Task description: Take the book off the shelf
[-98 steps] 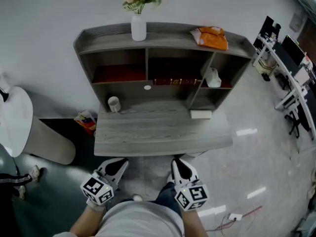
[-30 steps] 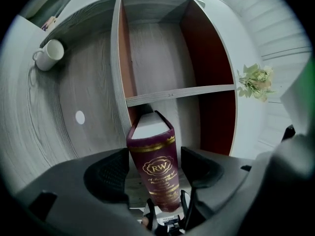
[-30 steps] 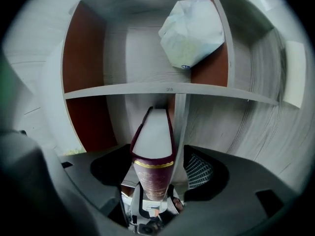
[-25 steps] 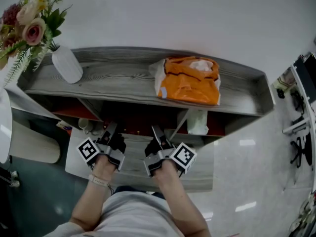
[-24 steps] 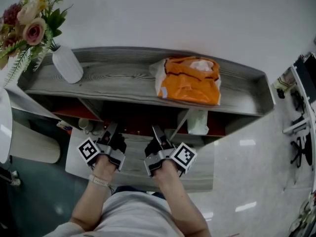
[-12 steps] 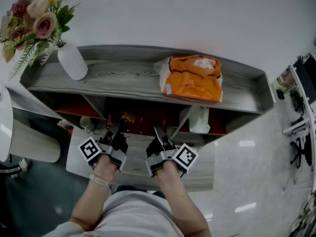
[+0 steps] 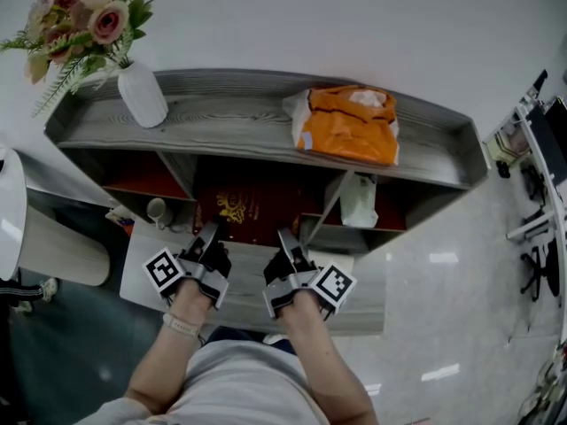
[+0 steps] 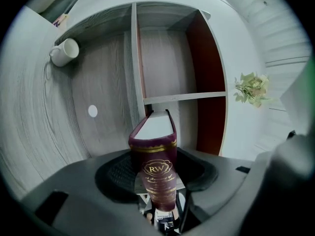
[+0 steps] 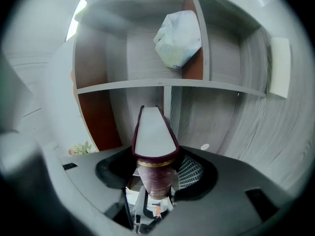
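Note:
A maroon book (image 7: pixel 237 209) with a gold emblem lies flat, half out of the middle compartment of the grey shelf (image 7: pixel 239 118). My left gripper (image 7: pixel 206 237) grips its near left part and my right gripper (image 7: pixel 285 242) its near right part. In the left gripper view the book's spine end (image 8: pixel 153 154) sits pressed between the pads of the left gripper (image 8: pixel 156 168). The right gripper view shows the page edge (image 9: pixel 153 132) clamped in the right gripper (image 9: pixel 155 168). Both pairs of jaws have just been closing, and the book is between them.
A white vase (image 7: pixel 143 96) with flowers and an orange bag (image 7: pixel 348 124) stand on the shelf top. A white mug (image 7: pixel 157 211) is in the left compartment, a white packet (image 7: pixel 359 200) in the right one. The desk surface (image 7: pixel 142 277) lies under my hands.
The book has slid out of the middle compartment toward me, and its gold-stamped cover now shows. Both grippers have drawn back with it.

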`<state>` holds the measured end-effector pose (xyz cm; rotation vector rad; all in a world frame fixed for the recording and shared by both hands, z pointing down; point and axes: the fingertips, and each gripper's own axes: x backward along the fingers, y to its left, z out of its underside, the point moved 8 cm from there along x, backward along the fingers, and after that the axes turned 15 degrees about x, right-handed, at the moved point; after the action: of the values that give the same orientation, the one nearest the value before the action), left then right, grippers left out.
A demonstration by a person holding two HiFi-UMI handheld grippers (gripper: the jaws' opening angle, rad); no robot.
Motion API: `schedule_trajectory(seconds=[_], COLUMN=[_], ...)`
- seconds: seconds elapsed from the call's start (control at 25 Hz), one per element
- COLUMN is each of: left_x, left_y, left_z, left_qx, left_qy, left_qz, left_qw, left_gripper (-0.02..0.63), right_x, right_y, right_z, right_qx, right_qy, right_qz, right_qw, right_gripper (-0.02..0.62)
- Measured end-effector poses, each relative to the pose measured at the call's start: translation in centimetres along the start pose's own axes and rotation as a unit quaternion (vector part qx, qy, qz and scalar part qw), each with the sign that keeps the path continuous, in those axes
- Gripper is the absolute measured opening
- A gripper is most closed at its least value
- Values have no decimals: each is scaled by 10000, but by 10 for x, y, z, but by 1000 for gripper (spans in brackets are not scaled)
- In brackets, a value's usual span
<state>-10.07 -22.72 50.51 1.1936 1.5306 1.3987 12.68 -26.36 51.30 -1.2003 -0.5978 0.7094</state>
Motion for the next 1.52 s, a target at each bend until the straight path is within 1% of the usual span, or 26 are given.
schedule_trajectory(seconds=[0.56,0.76,0.88,1.0,1.12,1.28,1.52], left_x=[60,88,105,119,129,139,139], left_y=[13,15,14,8,-2,-21,-64], left_z=[25,34,39,44,44,36,18], left_qx=[45,34,10,-58,-177,-341,-580], left_qy=[1,-104,-165,-226,-323,-413,-349], left_qz=[16,11,73,221,462,771,1251], left_qw=[10000,9999,9998,9995,9983,9956,9898], left_gripper=[225,224,222,221,221,221,221], right_x=[54,74,84,90,89,79,53], right_y=[0,-1,2,10,20,42,83], right_z=[36,56,66,72,77,82,83], right_qx=[18,-86,-100,-25,102,280,632], right_qy=[5,62,95,114,165,256,241], right_qz=[-28,-10,-76,-213,-441,-778,-1300], right_qw=[10000,9999,9999,9997,9988,9962,9892], right_gripper=[229,227,227,227,226,225,225])
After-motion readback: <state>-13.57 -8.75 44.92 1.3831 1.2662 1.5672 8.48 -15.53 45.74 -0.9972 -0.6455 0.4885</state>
